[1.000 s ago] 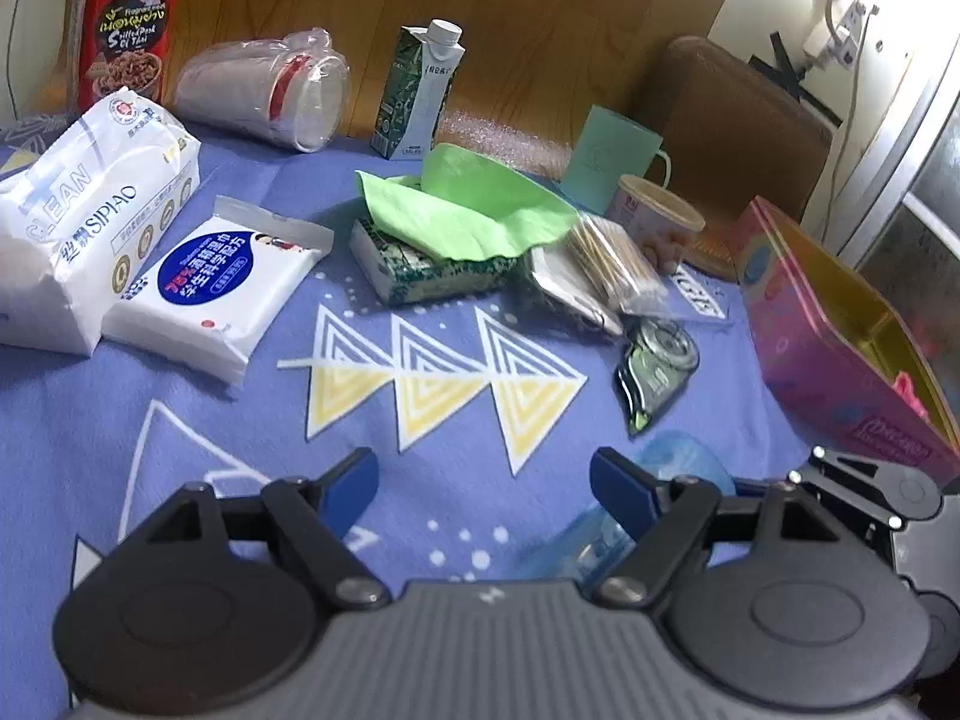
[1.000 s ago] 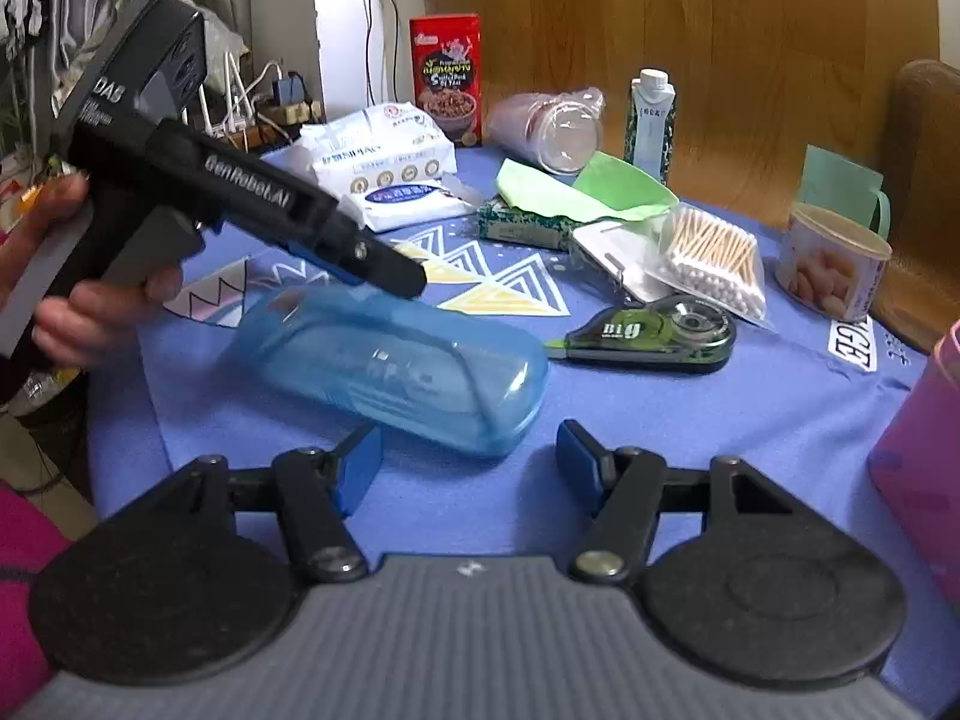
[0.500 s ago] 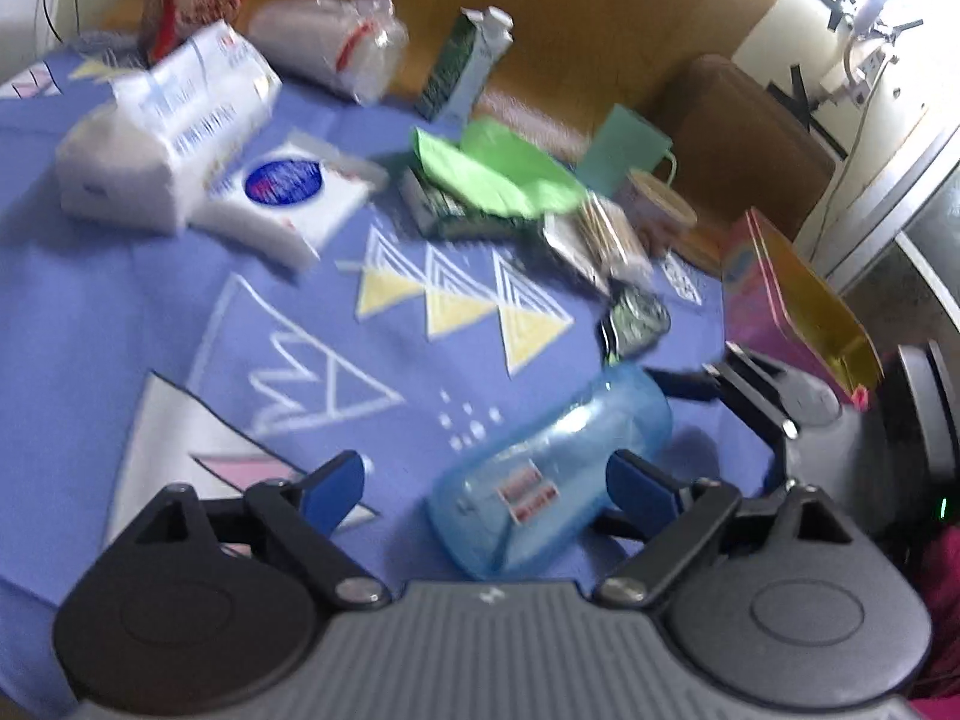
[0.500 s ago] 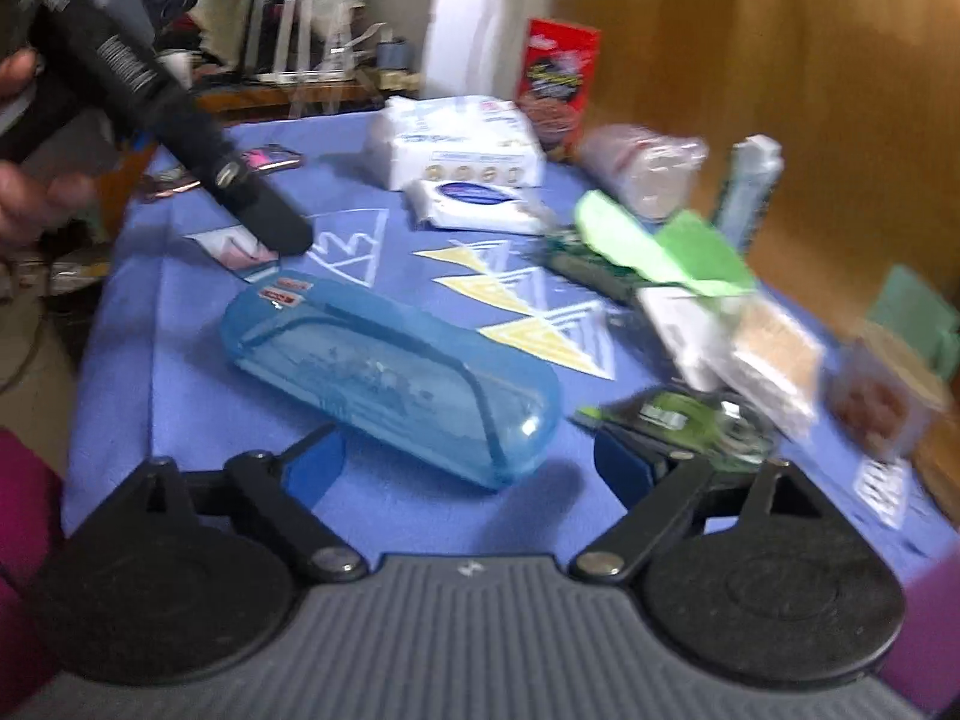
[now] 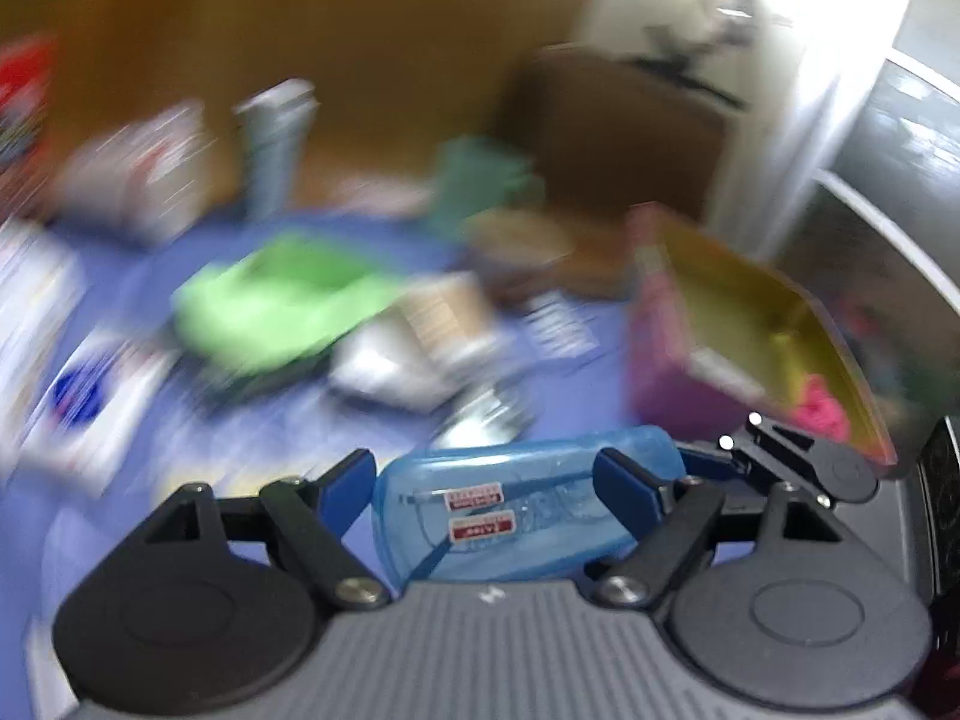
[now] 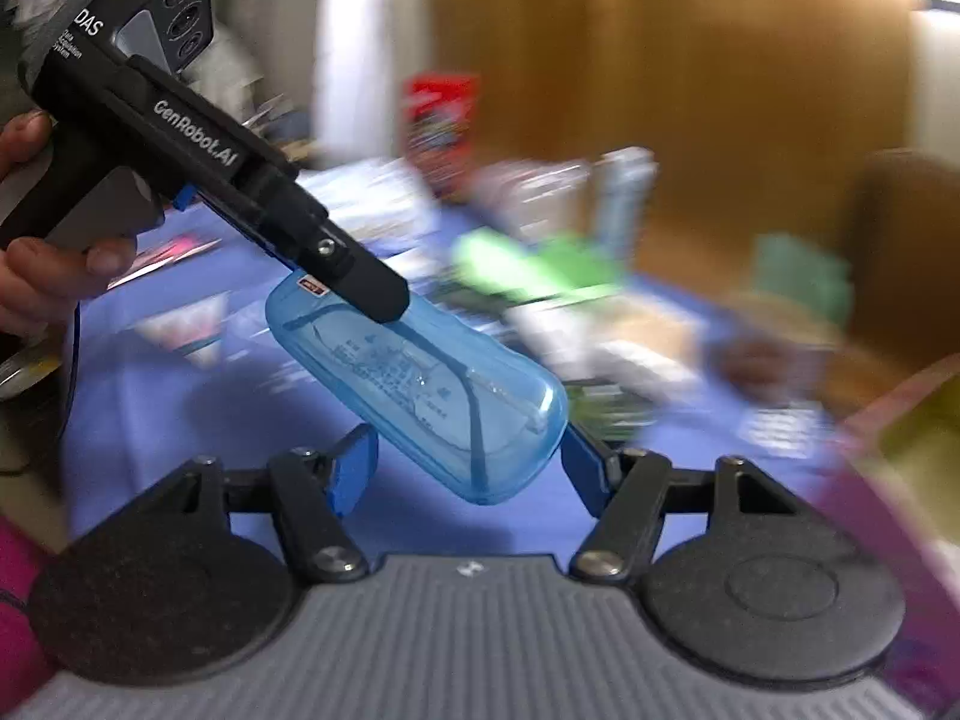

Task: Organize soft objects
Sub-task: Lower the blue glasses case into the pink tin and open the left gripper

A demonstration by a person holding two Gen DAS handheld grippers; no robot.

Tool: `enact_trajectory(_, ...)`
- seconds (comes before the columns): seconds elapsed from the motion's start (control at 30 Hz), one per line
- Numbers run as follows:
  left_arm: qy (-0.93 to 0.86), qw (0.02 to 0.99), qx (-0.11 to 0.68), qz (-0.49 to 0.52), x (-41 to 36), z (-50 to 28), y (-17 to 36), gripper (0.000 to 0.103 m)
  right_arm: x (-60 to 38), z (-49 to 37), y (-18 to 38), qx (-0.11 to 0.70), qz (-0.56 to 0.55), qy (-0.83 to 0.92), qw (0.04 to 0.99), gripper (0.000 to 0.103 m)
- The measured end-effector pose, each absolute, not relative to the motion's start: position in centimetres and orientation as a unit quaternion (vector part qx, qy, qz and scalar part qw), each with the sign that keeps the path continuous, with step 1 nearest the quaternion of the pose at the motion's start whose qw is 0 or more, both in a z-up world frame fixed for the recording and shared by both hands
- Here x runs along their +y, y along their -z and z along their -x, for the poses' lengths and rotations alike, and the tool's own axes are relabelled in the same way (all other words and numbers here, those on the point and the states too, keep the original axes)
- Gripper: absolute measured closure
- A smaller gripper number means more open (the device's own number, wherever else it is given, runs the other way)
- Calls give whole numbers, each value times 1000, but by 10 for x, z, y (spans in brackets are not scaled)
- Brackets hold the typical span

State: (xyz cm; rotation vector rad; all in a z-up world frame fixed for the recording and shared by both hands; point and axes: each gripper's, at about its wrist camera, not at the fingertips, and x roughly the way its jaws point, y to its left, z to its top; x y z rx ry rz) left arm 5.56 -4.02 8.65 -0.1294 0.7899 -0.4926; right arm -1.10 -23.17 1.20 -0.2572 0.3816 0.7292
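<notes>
Your left claw (image 5: 486,480) stands about half open, and its jaws have just been closing. Between its blue pads (image 5: 351,480) is the translucent blue plastic case with rounded ends (image 5: 516,516). One pad meets the case's end and the other lies against its side, so this claw holds it. Your right claw (image 6: 468,456) is also about half open and has also just been closing. The other end of the same case sits between its pads: the right pad touches the wall and the left pad is just beside it. I cannot tell if this claw really presses.

The case carries two small red-and-white labels (image 5: 474,498), and thin dark lines show through its wall. In the right wrist view it is tilted, with the far end higher under the left claw's black finger, and it is off the blue tablecloth (image 6: 180,396), where its shadow falls.

Your left hand (image 6: 42,264) grips the left claw's handle. Past the case, blurred, are a green cloth (image 5: 270,300) and an open pink box with a yellow inside (image 5: 666,372).
</notes>
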Motion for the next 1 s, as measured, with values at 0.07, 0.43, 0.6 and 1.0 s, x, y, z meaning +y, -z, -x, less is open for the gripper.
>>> enact_trajectory(0.07,279,890,358,39,-78,-68,-100,21,-258,15,-23,169,116,-306,930,34)
enact_trajectory(0.43,359,878,315,-43,-277,-133,-89,20,-389,-16,-29,205,78,-48,975,33)
enact_trajectory(0.6,340,889,303,-41,-256,-122,-85,20,-401,-20,-17,185,56,17,981,34)
enact_trajectory(1.0,181,933,311,9,-54,-70,-56,17,-321,-4,-37,120,66,-111,984,40)
